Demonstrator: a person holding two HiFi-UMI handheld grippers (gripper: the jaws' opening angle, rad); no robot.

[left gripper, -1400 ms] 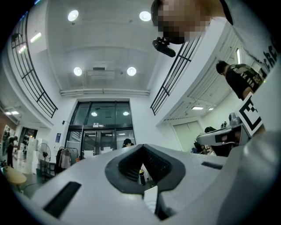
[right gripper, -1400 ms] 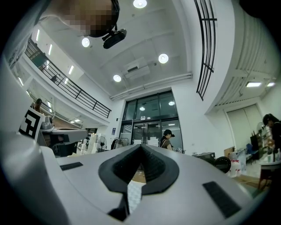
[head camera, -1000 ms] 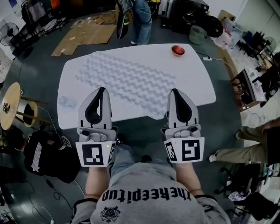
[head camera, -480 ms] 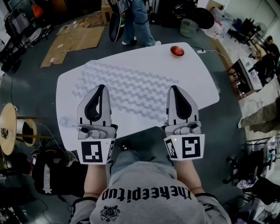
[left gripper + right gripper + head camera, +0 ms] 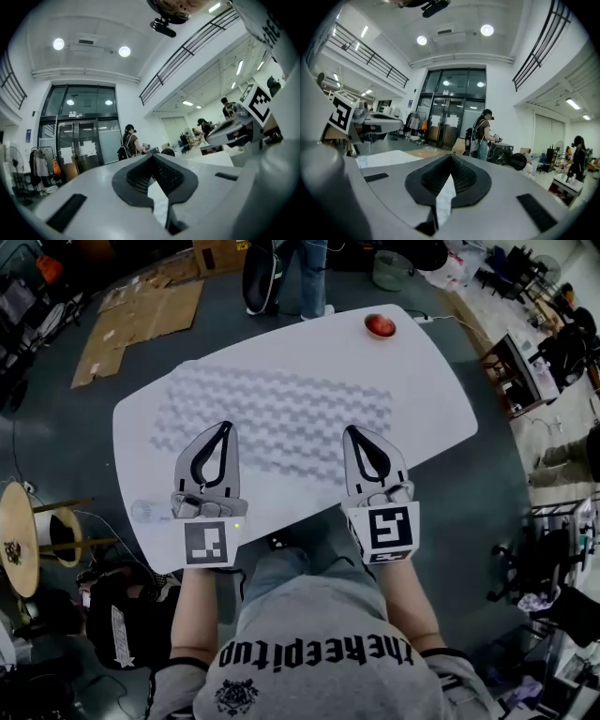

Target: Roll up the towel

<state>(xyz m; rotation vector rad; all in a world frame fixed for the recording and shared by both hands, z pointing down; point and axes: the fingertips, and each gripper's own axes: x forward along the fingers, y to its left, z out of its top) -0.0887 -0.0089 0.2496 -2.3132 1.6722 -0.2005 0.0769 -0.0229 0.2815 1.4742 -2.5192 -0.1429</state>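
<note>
While the towel (image 5: 281,413) lies flat, a red object (image 5: 380,325) sits apart.

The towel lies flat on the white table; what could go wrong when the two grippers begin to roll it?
1. The left gripper and right gripper are both shut and empty; unless they open, they may only push the towel and bunch it.
2. A small clear object sits near the table edge beside the left gripper; a sideways move might knock it off.
</note>
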